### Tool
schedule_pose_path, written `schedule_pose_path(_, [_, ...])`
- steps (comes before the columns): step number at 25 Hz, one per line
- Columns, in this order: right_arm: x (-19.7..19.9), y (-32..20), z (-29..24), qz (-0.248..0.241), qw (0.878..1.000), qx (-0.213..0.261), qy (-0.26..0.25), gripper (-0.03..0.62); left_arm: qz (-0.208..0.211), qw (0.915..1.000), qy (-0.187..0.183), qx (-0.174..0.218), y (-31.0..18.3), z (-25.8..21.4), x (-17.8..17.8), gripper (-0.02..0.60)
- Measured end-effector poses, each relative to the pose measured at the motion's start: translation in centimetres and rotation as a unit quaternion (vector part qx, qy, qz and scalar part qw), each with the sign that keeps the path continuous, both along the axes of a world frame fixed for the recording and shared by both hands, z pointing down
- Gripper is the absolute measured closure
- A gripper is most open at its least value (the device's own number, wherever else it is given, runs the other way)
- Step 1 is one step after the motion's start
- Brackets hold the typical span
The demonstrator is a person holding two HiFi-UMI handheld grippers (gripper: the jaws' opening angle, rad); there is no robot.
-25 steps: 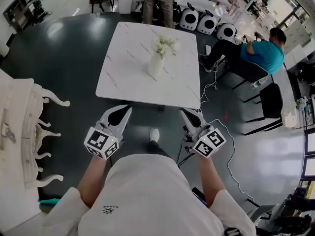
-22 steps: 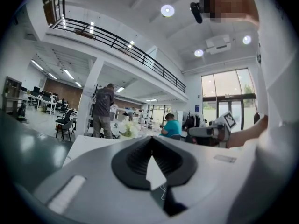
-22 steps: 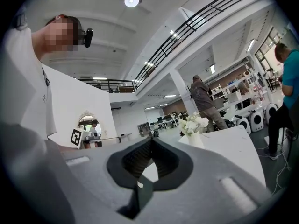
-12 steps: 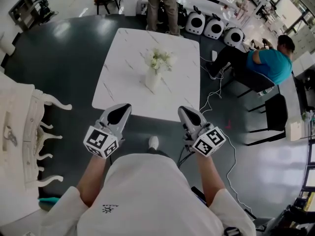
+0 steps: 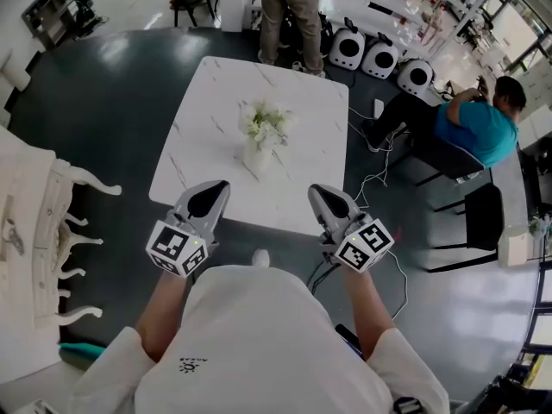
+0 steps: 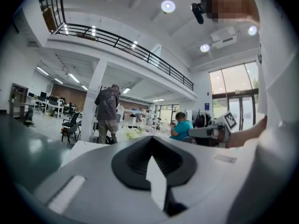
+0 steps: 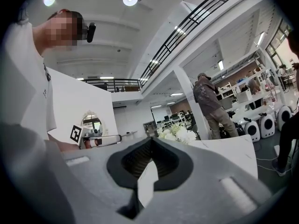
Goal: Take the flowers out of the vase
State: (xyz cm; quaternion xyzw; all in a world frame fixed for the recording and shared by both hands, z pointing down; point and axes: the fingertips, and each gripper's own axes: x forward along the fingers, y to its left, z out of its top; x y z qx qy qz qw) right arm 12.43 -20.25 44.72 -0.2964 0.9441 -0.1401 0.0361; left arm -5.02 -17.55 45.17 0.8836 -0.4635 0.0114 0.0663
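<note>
White flowers (image 5: 261, 121) stand in a white vase (image 5: 254, 157) near the middle of a white marble table (image 5: 203, 102). My left gripper (image 5: 216, 188) and right gripper (image 5: 321, 193) are held level side by side at the table's near edge, well short of the vase. Both are shut with nothing between the jaws. In the right gripper view the flowers (image 7: 178, 133) show just above the closed right gripper (image 7: 152, 139). The left gripper view has the left gripper (image 6: 150, 138) closed in front of the table, with the flowers (image 6: 134, 132) small and far off.
A person (image 5: 289, 7) stands at the table's far side. A seated person in a teal shirt (image 5: 477, 129) is to the right, with black chairs (image 5: 479, 207), white rounded units (image 5: 379, 57) and floor cables (image 5: 377, 175). White ornate furniture (image 5: 43, 222) stands at the left.
The table and vase have drawn nearer and shifted left in the head view. Both grippers have come up to the table's near edge, still shut.
</note>
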Motion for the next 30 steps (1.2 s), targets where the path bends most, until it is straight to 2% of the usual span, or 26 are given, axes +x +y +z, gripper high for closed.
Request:
schedule_pose_path(11, [0.5, -2.7, 0.6, -0.018, 1.0, -0.005, -0.015, 0.594, -0.018, 0.9998, -0.006, -0.007, -1.9, 0.7, 0.7, 0.592])
schedule_pose_path(20, [-0.8, -3.9, 0.9, -0.019, 1.0, -0.01, -0.019, 0.594, -0.015, 0.9997, -0.006, -0.016, -3.0, 1.1, 0.2, 0.592])
schedule_pose_path(26, [-2.4, -6.2, 0.6, 0.003, 1.0, -0.008, -0.021, 0.594, 0.002, 0.9998, -0.004, -0.017, -5.1, 1.1, -0.7, 0.592])
schedule_pose_path(30, [-3.2, -8.0, 0.8, 0.03, 1.0, -0.008, -0.005, 0.594, 0.017, 0.9996, 0.004, -0.02, -6.7, 0.7, -1.4, 0.592])
